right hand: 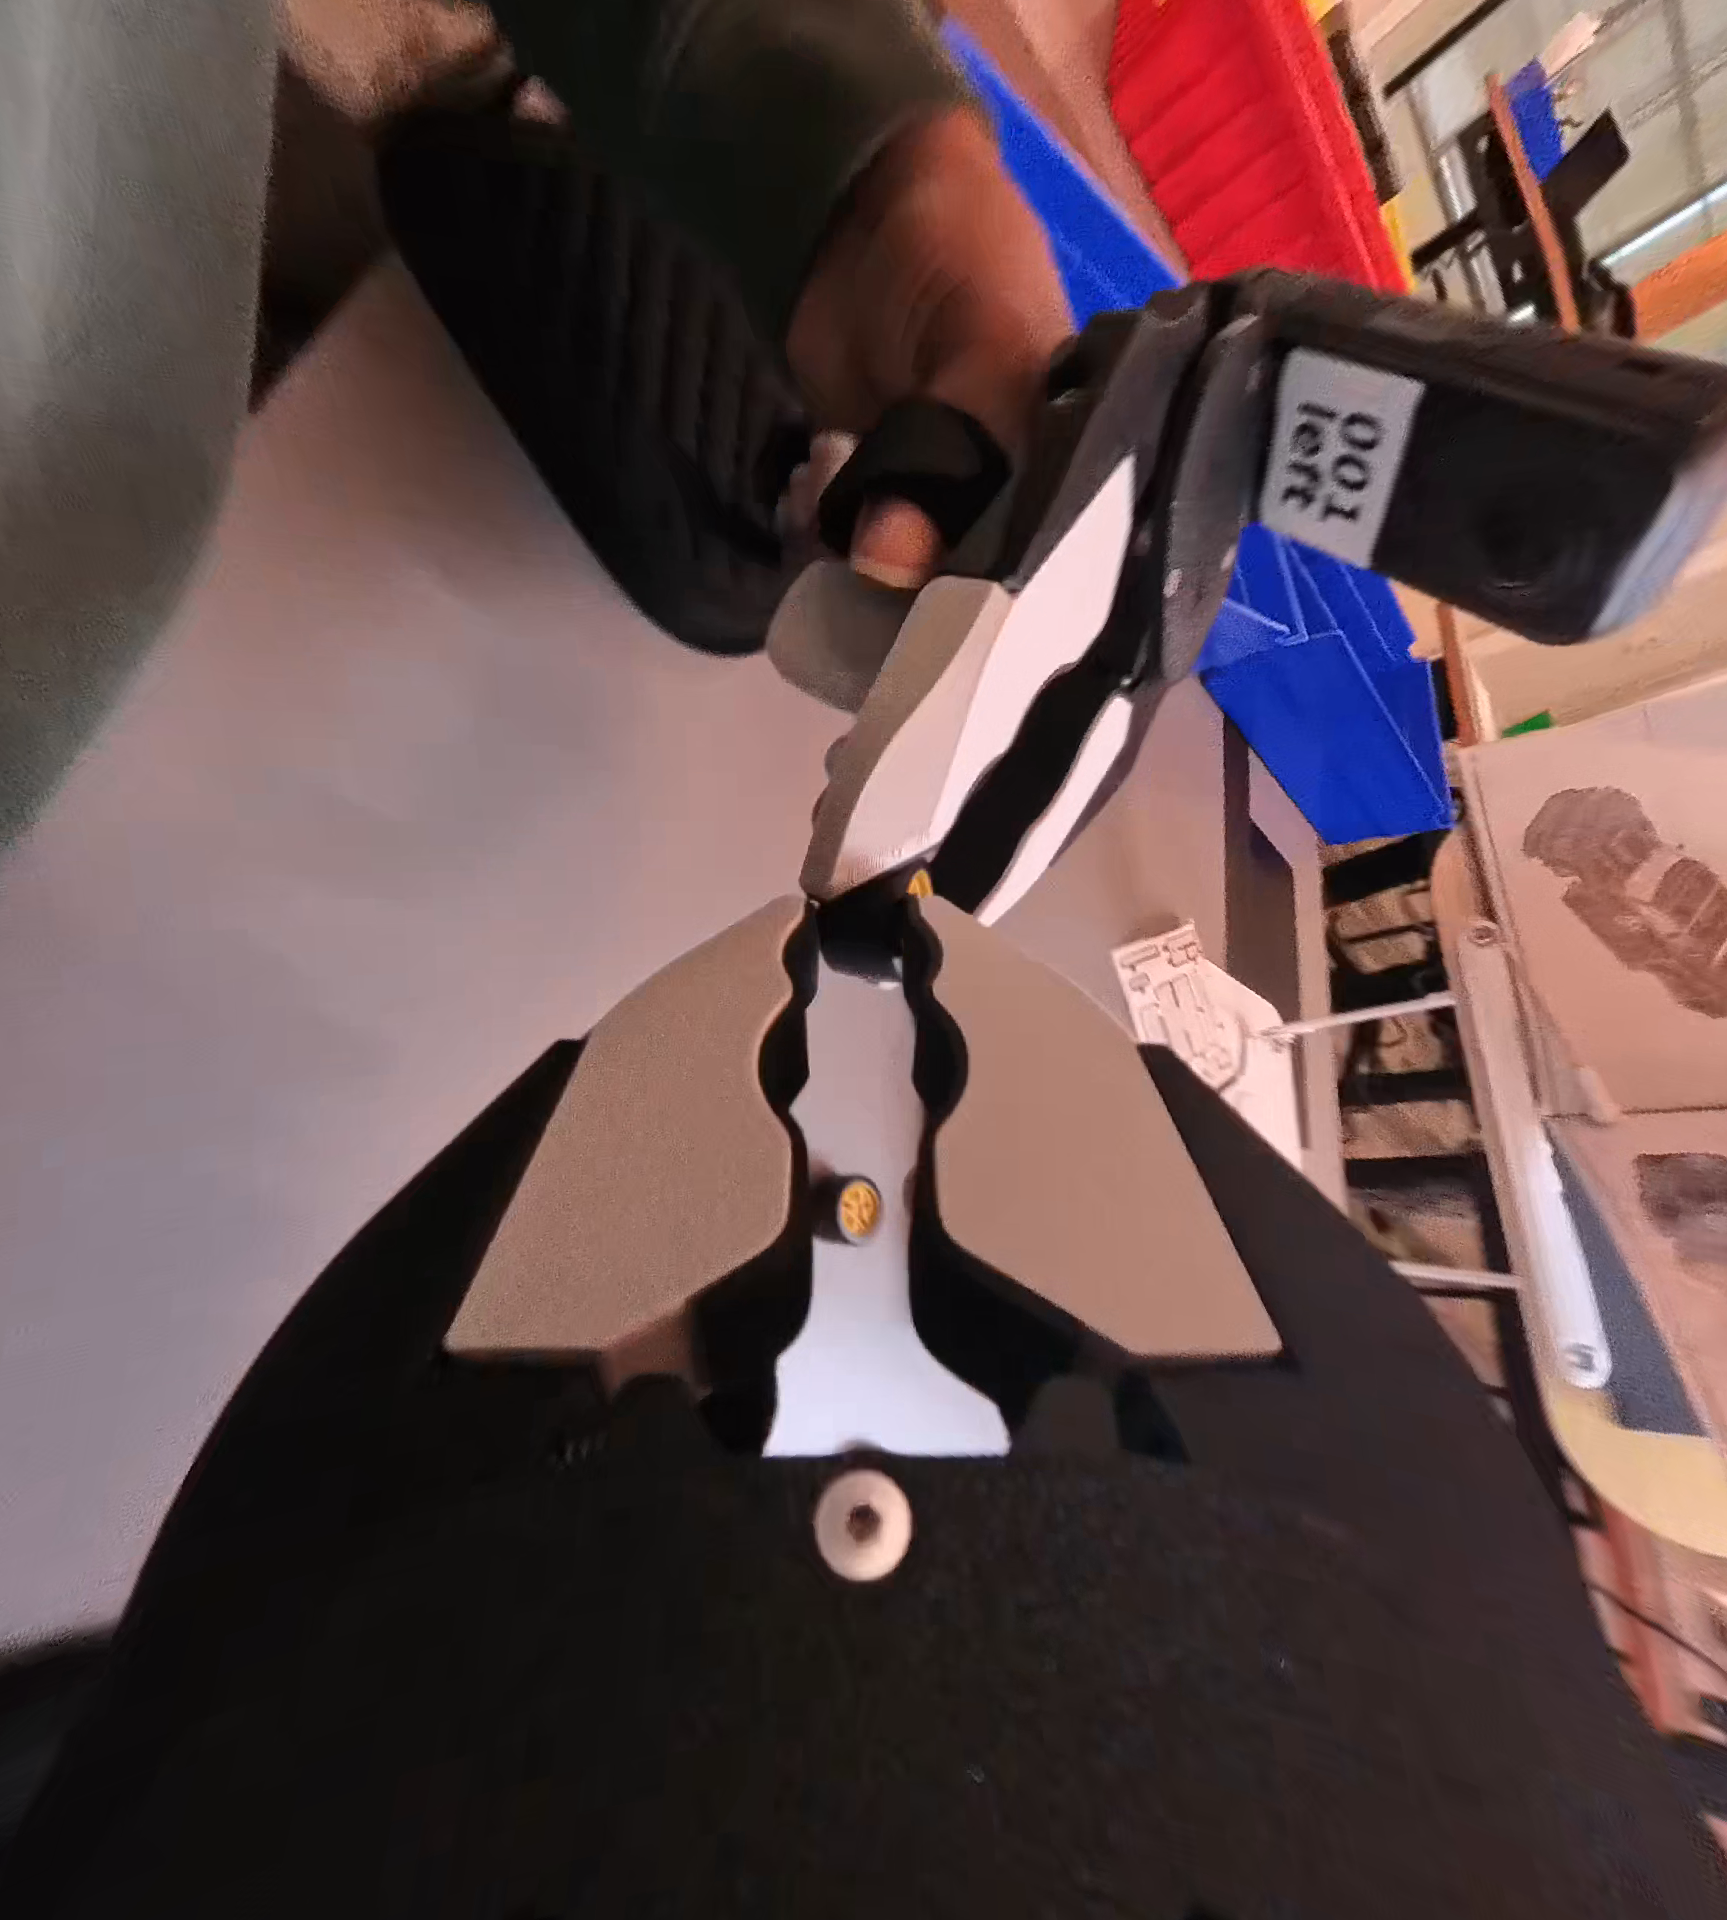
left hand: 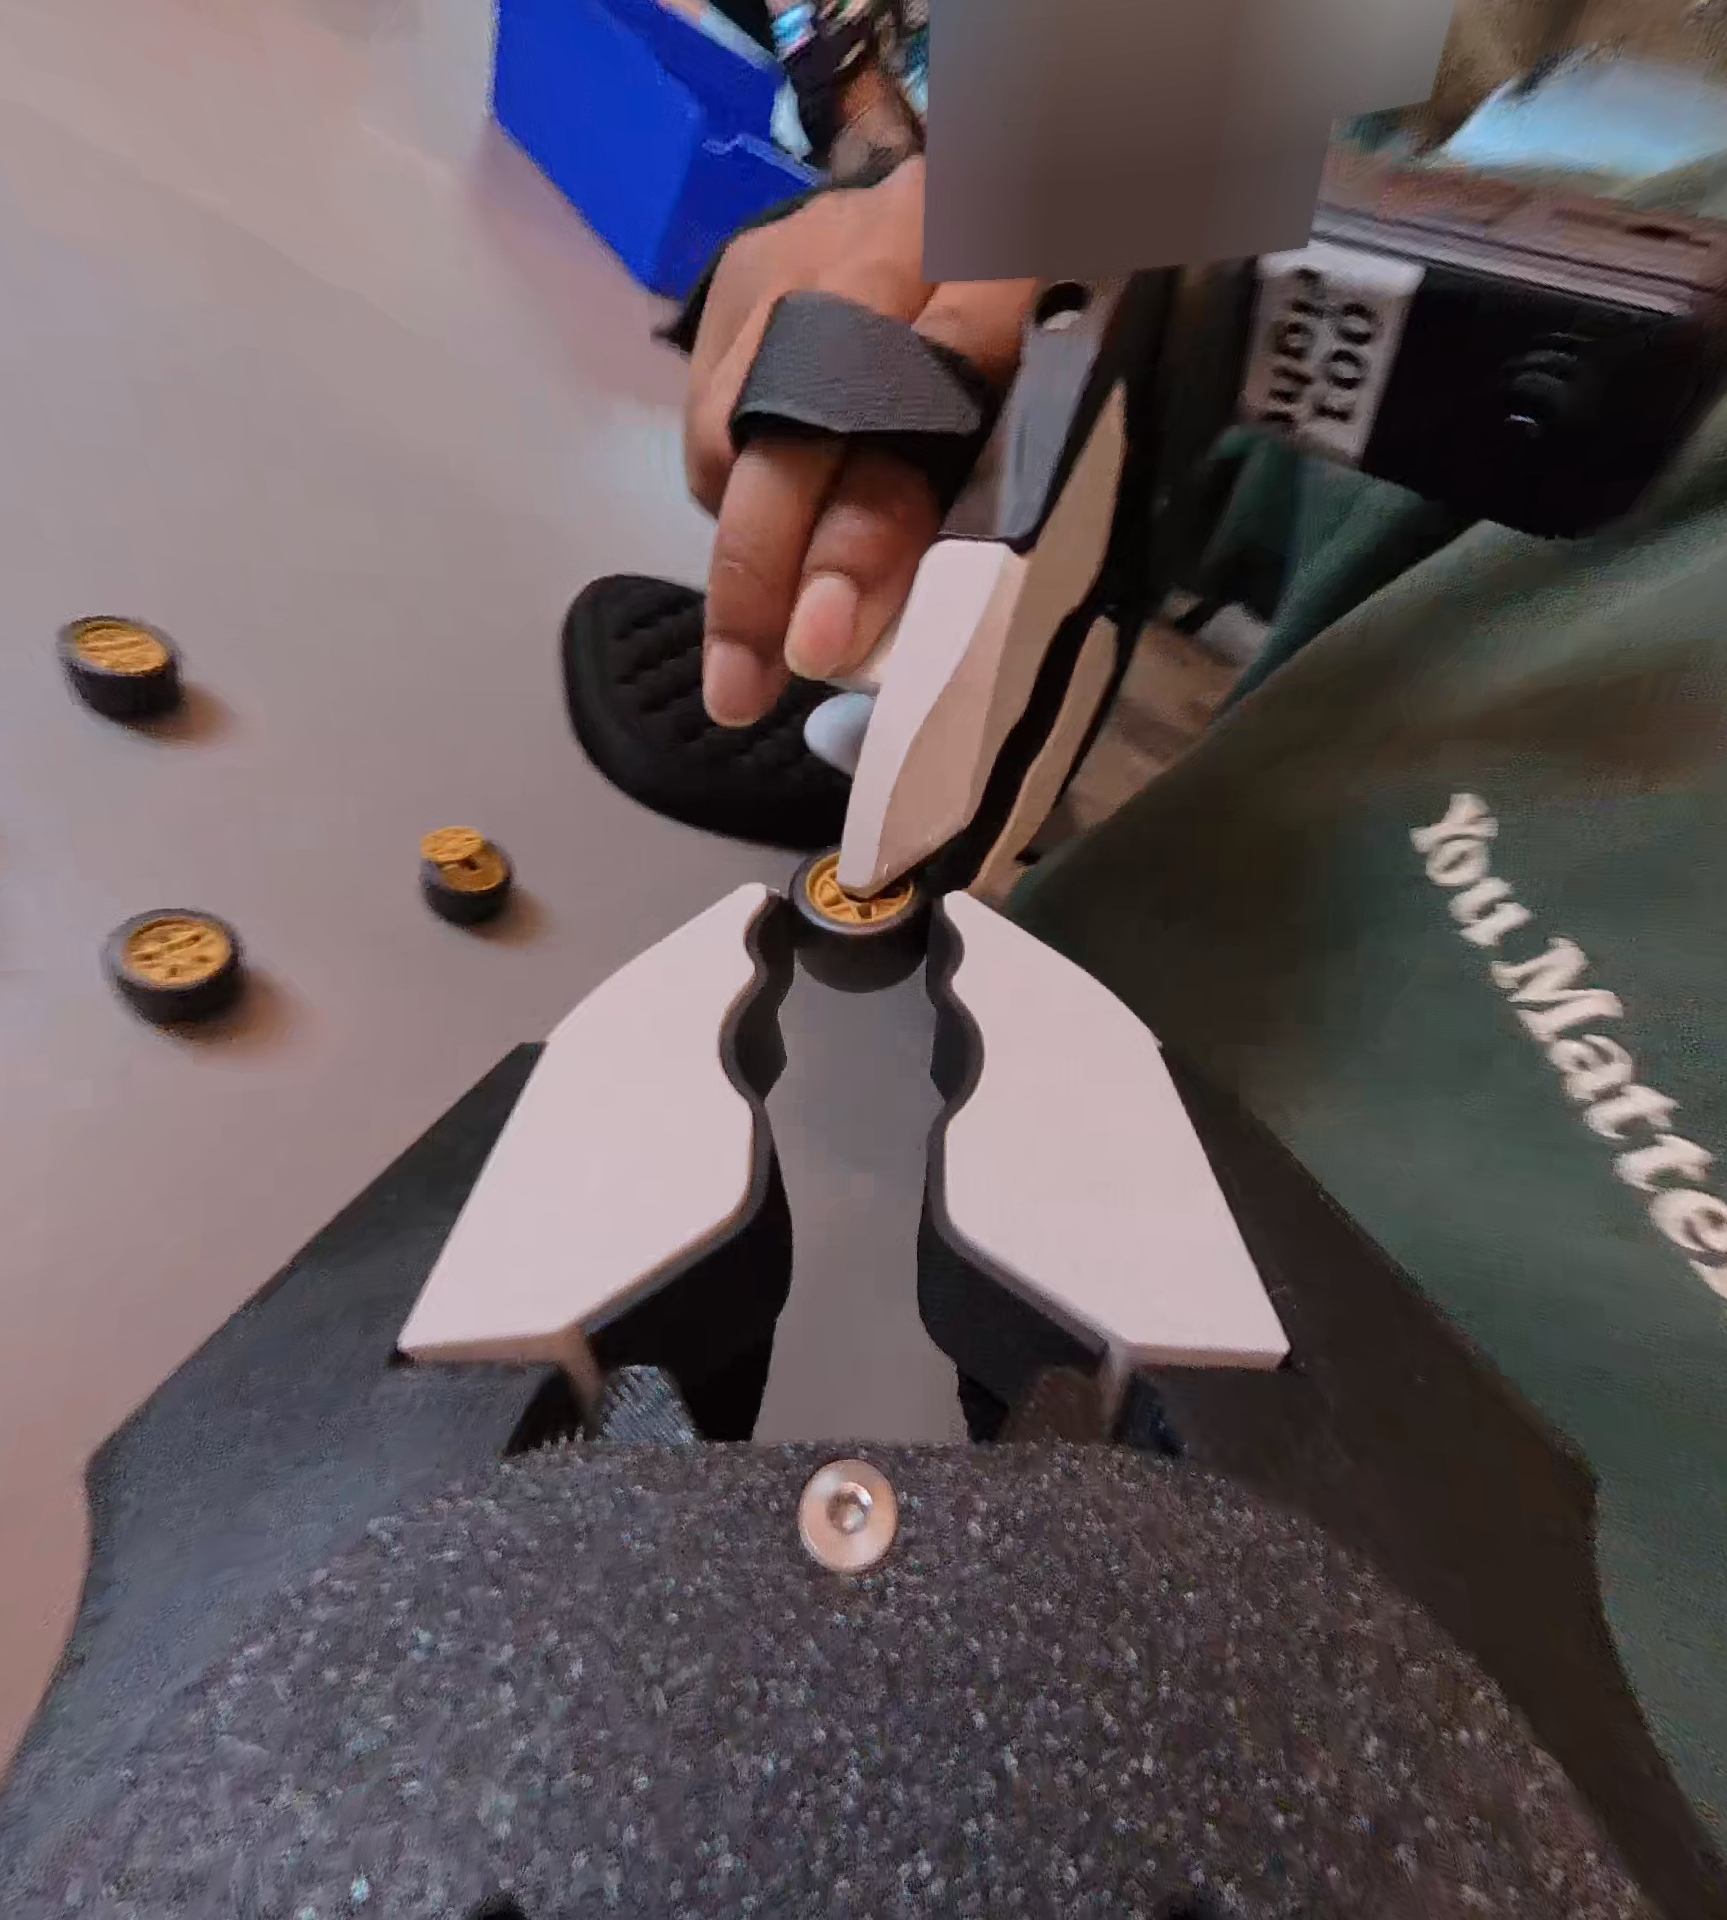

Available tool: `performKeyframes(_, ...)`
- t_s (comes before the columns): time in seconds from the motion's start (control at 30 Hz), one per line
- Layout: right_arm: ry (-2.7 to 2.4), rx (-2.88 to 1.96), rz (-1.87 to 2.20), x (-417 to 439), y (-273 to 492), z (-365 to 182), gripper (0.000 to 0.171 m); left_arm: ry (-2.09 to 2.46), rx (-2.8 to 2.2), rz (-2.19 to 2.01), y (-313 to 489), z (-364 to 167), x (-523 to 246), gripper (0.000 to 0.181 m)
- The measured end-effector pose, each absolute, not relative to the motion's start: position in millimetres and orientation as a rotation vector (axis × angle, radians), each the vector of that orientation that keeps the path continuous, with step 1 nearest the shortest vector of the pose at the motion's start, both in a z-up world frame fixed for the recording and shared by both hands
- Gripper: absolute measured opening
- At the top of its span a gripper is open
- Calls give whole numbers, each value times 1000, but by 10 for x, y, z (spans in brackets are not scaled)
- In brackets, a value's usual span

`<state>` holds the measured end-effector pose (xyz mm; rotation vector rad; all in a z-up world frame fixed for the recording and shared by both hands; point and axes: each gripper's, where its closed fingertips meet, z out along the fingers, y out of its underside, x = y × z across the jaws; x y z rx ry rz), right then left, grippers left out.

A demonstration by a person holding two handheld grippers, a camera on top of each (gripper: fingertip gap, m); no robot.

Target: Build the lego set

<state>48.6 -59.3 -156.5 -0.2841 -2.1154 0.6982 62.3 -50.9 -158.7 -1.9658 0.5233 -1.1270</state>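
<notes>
**Both grippers pinch one small wheel between them**

Left wrist view: the left gripper (left hand: 854, 925) has pale, flat-faced fingers with wavy black inner edges, and their tips pinch a small wheel (left hand: 854, 940), a smooth black tyre around a gold spoked hub. From ahead, the right gripper (left hand: 890, 868) comes down onto the hub with its tips drawn together. A hand (left hand: 817, 416) with a black fabric strap over two fingers holds it. Left of the fingers, three more gold-and-black wheels (left hand: 175, 964) lie apart on the smooth grey table (left hand: 215, 416). A blue bin (left hand: 630, 135) stands far ahead, and a dark green garment with pale lettering fills the right side.

Right wrist view: the right gripper (right hand: 861, 940) closes its tips on the black tyre of the wheel (right hand: 864, 951), meeting the left gripper (right hand: 900, 883) tip to tip. The left gripper's camera block carries a white label. Between the right fingers, farther back, another wheel (right hand: 851, 1208) shows. To the right stand blue (right hand: 1337, 717) and red bins (right hand: 1243, 135) and a printed sheet (right hand: 1191, 1018).
</notes>
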Motion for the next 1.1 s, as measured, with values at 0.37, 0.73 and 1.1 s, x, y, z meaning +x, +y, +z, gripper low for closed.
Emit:
performKeyframes(0.37, -2115, -346, 818, 522, -663, -1491, 15, 464, -1847, -1297, -582, -1490, 664, 25)
performKeyframes(0.73, -2054, -381, 784, 488, -581, -1495, 29, 413, -1807, -1257, -527, -1526, 585, 26)
performKeyframes(1.1, -2099, -342, 719, 490, -597, -1590, 15, 458, -1870, -1146, -510, -1605, 623, 25)
